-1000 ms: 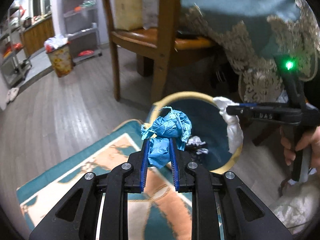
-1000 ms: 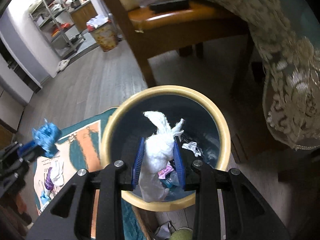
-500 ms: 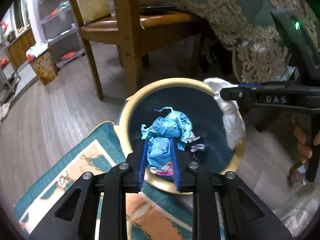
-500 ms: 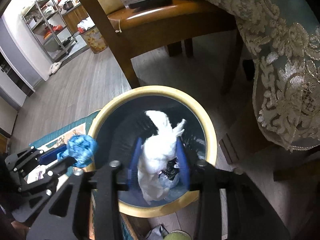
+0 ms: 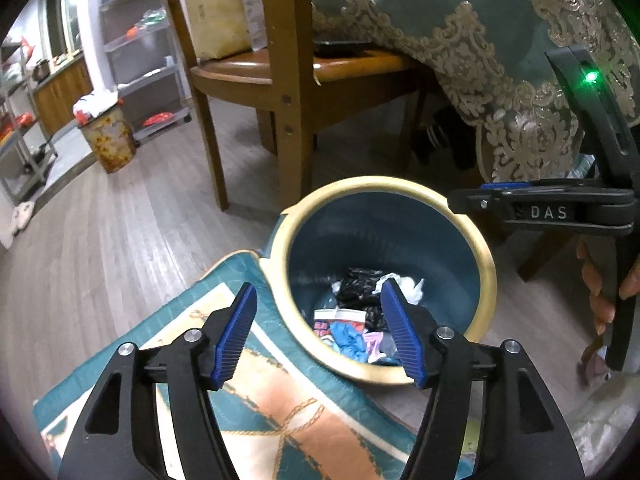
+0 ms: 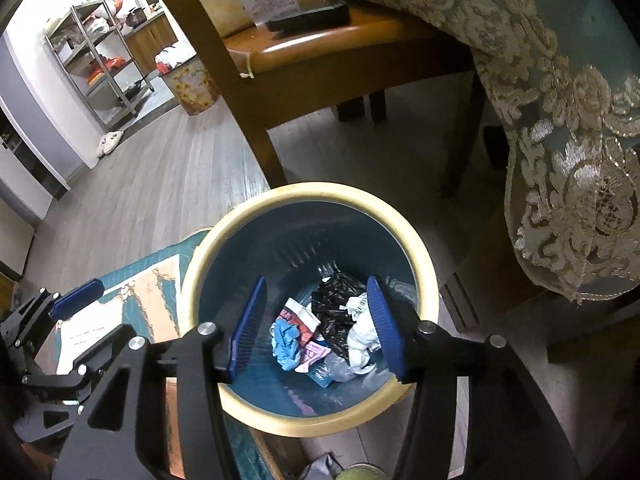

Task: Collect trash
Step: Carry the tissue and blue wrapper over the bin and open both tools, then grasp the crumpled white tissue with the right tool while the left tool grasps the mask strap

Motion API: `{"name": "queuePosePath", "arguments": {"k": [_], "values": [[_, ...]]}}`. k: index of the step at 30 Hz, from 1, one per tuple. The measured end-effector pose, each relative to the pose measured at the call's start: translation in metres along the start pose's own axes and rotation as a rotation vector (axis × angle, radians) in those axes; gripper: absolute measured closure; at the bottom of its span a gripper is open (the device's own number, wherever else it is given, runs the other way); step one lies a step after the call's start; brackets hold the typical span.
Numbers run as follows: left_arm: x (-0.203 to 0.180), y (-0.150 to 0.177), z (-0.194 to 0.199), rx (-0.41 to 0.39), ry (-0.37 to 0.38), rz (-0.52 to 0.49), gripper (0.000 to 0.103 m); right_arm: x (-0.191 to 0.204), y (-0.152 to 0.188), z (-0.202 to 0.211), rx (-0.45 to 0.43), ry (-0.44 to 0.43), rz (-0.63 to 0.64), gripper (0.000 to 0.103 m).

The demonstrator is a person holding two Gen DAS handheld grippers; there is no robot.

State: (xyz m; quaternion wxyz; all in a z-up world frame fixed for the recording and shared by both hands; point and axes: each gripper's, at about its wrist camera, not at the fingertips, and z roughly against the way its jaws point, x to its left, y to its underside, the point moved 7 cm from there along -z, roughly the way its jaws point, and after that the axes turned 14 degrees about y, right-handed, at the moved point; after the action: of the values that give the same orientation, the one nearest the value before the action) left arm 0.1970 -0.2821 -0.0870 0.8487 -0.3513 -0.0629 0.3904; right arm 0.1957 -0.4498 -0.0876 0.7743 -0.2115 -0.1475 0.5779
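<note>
A round blue trash bin with a cream rim stands on the floor by a rug. Inside lie a crumpled blue wad, a white tissue wad, black plastic and other scraps. My left gripper is open and empty above the bin's near-left rim. My right gripper is open and empty directly over the bin; it shows side-on in the left wrist view. The left gripper also shows in the right wrist view.
A teal and orange rug lies left of the bin. A wooden chair stands behind it. A table with a lace-edged teal cloth hangs at the right. A flowered bin and metal shelves stand far left.
Both grippers have opened. The blue wad dropped from the left gripper and the white wad from the right; both now lie in the bin.
</note>
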Motion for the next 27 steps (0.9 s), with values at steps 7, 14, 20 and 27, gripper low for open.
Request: {"name": "queuePosePath", "arguments": {"k": [7,14,20,27], "values": [[0.009,0.011,0.043,-0.035,-0.037,0.005,0.032,0.016,-0.001,0.023,-0.024,-0.001,0.018,0.039],[0.029,0.028,0.09,-0.074,-0.093,0.056,0.024,0.039,0.01,0.042,-0.008,-0.028,0.009,0.02],[0.053,0.051,0.135,-0.105,-0.154,0.119,0.022,0.069,0.02,0.057,-0.014,-0.053,0.024,0.016],[0.085,0.091,0.188,-0.129,-0.234,0.187,0.022,0.119,0.039,0.064,-0.005,-0.08,0.113,0.016]]}}
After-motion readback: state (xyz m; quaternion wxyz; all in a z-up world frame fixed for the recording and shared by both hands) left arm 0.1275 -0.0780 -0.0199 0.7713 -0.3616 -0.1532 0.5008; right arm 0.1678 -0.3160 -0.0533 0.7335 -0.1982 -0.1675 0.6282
